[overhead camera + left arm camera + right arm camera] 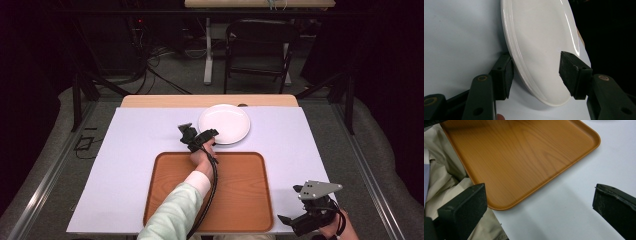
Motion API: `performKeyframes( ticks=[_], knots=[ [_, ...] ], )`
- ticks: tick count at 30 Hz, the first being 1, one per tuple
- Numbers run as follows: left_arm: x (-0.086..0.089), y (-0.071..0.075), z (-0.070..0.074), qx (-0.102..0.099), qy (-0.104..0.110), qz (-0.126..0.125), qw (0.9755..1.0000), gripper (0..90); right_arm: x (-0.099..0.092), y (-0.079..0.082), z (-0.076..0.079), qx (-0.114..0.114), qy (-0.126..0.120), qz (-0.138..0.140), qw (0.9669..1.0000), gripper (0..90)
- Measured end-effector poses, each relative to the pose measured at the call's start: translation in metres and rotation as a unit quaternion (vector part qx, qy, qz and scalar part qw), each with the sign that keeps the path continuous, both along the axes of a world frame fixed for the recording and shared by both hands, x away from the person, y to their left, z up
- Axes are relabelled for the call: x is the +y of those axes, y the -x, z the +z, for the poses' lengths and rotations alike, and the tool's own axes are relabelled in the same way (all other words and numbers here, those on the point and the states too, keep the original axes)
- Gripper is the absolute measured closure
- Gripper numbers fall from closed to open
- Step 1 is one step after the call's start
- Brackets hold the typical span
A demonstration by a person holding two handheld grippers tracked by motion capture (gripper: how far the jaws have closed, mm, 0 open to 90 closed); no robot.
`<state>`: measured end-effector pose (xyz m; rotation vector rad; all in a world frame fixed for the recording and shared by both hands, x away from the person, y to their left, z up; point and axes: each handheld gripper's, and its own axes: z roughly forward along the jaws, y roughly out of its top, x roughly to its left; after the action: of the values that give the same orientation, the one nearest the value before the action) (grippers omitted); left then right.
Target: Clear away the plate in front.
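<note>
The left gripper [535,72] view shows its jaws straddling the near-left rim of the glossy white plate [224,123], pads not clearly pressing (beyond the wood-grain tray [240,195]); right gripper [539,205] spread.

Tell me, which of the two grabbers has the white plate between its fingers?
The left gripper: its fingers straddle the white plate's rim. The right gripper sits far off at the table's near corner beside the wooden tray, open.

a white plate [224,123], an orange wood-grain tray [240,190], a pale lilac table cover [135,150].
</note>
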<state>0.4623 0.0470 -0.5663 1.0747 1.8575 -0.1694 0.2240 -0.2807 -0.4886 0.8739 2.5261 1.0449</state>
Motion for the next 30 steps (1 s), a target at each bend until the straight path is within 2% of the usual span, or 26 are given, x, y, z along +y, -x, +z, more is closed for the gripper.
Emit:
performKeyframes(
  ticks=[3,5,9,13,17,23,28,30],
  knots=[
    [-0.006,0.001,0.001,-0.008,-0.027,0.003,0.9996,48.7,0.0,0.0,0.0,0.0,0.001,0.0,1.0,0.0],
    [-0.006,0.001,0.001,-0.005,-0.036,0.001,0.9993,51.9,0.0,0.0,0.0,-0.001,0.001,0.0,1.0,0.0],
    [-0.006,0.002,-0.003,-0.009,-0.051,0.003,0.9986,64.6,0.0,0.0,0.0,0.0,0.001,0.0,1.0,0.0],
    [-0.005,0.001,-0.004,-0.01,-0.06,-0.002,0.9982,71.9,0.0,0.0,0.0,0.0,0.001,0.0,1.0,0.0],
    [-0.003,-0.001,-0.005,-0.011,-0.053,-0.014,0.9984,73.5,0.0,0.0,0.0,0.0,0.001,0.0,1.0,0.0],
    [0.003,-0.004,-0.009,-0.016,-0.019,-0.021,0.9995,76.5,0.0,0.0,0.0,0.001,0.0,0.001,1.0,0.0],
    [0.007,-0.005,-0.011,-0.032,0.001,-0.03,0.999,79.2,0.0,-0.001,0.0,0.001,0.0,0.0,1.0,0.0],
    [0.011,-0.006,-0.011,-0.049,0.023,-0.038,0.9978,82.2,0.0,-0.001,0.0,0.002,-0.001,0.0,1.0,0.0]
  ],
)
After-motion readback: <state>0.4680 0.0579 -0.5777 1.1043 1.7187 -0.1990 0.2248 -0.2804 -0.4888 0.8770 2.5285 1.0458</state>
